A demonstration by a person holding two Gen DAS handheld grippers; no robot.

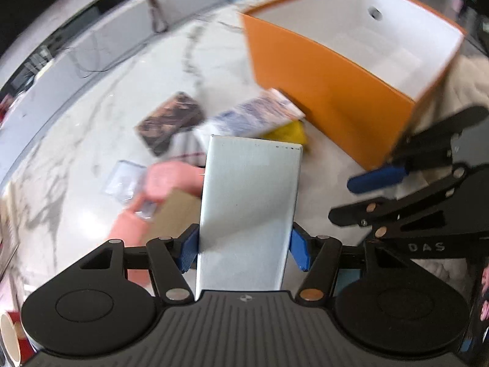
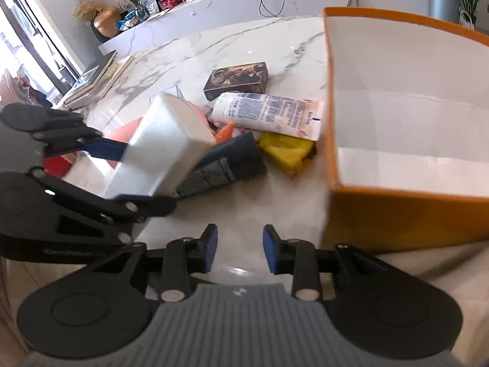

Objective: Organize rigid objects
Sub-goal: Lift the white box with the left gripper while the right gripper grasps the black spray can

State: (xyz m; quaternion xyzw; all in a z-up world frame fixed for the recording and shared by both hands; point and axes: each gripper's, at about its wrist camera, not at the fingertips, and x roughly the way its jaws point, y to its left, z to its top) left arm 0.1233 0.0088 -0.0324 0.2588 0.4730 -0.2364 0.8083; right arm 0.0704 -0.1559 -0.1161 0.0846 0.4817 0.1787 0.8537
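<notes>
Left tool (image 1: 244,252) clamps white box (image 1: 249,211); only right view shows right tool (image 2: 240,252) apart, empty.

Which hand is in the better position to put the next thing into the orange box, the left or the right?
Probably the left. The left tool already grips the white box, and the orange box, open on top, is just ahead. The right tool is open and holds nothing.

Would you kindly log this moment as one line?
left gripper: shut on white box | right gripper: open, empty | orange bin: empty
</notes>
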